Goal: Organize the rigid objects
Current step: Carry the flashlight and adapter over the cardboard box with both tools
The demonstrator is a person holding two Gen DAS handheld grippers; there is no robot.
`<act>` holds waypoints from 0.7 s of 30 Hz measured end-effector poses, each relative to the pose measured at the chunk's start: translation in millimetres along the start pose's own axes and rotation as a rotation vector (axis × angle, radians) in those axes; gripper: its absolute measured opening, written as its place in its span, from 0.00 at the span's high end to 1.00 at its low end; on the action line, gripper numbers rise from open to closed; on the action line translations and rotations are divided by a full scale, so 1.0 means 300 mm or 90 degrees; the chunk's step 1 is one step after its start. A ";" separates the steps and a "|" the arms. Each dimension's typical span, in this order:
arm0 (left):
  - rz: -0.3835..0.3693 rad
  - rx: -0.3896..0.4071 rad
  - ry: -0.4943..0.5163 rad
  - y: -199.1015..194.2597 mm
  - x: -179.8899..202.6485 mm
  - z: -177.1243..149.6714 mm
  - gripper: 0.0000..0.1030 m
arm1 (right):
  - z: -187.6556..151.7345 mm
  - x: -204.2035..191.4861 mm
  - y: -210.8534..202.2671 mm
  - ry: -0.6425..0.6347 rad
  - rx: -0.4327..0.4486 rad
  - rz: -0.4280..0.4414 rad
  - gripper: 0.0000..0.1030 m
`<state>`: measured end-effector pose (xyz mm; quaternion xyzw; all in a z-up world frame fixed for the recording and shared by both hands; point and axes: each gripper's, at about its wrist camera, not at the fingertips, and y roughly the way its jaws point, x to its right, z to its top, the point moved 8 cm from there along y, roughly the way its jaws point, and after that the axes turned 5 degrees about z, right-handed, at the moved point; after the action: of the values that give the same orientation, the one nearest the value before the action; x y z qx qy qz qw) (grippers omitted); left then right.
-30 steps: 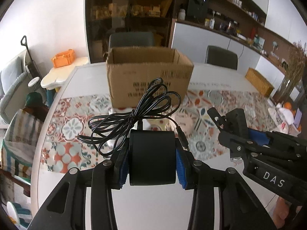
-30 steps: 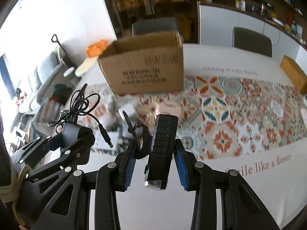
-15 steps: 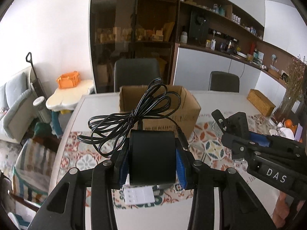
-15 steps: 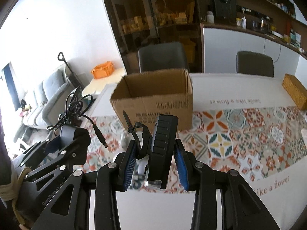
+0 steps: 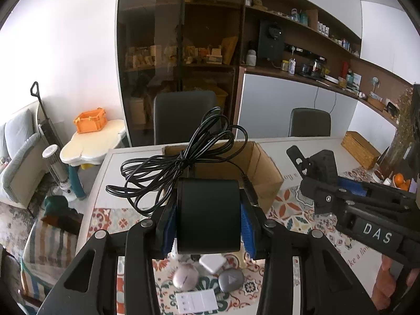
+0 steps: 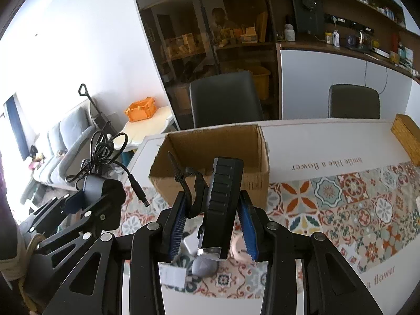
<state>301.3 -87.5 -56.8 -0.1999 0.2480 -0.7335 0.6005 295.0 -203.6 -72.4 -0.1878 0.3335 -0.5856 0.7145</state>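
Grippers raised level above the tablecloth (image 6: 341,202): our left gripper (image 5: 208,219) clamps a black power adapter (image 5: 208,216); our right gripper (image 6: 214,223) clamps a ribbed black device (image 6: 223,204), both facing the open cardboard box (image 6: 218,144).

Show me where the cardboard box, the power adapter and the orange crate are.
cardboard box (image 6: 210,145), right wrist view, inner back wall.
power adapter (image 5: 208,215), left wrist view, black front face.
orange crate (image 5: 90,120), left wrist view, side wall.
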 end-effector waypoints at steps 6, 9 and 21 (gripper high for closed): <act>-0.002 -0.005 0.015 0.052 0.003 0.053 0.60 | 0.083 0.003 0.046 0.003 0.008 -0.004 0.62; -0.003 -0.012 0.019 0.086 0.006 0.081 0.60 | 0.114 0.005 0.077 0.007 0.000 -0.002 0.62; -0.004 -0.072 0.032 0.285 0.015 0.162 0.60 | 0.205 0.070 0.262 0.027 -0.074 0.004 0.62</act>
<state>395.9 -111.3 -69.6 -0.2160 0.3034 -0.7248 0.5796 395.7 -212.2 -86.1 -0.2155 0.3829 -0.5670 0.6968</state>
